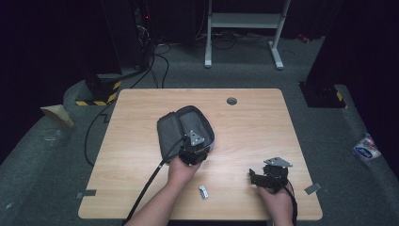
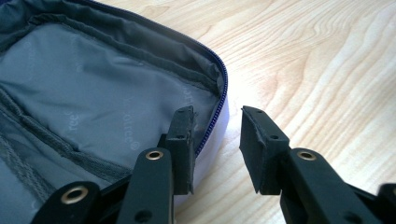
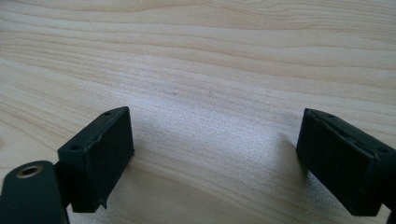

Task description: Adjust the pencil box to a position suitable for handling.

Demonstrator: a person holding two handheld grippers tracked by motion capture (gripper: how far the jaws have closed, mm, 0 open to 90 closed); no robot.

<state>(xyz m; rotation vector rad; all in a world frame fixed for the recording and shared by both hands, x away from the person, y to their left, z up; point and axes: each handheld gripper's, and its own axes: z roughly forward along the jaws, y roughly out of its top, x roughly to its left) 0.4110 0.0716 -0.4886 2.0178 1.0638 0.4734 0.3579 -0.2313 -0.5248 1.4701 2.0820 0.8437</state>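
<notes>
The wooden tabletop (image 1: pixel 141 155) carried an unzipped grey pouch (image 1: pixel 175 126) near its middle. The left gripper (image 2: pixel 217 135) straddled the pouch's zipper rim, not yet pressing. The right gripper (image 3: pixel 212 158) rested wide open, well apart.

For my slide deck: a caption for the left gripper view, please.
Left gripper straddles the zippered rim of an open grey pouch on a wooden table.

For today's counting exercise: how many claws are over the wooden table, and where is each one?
2. The left claw is at the near edge of the open grey fabric zip case at the light wooden table's middle; the right claw hovers over bare wood at the near right.
</notes>
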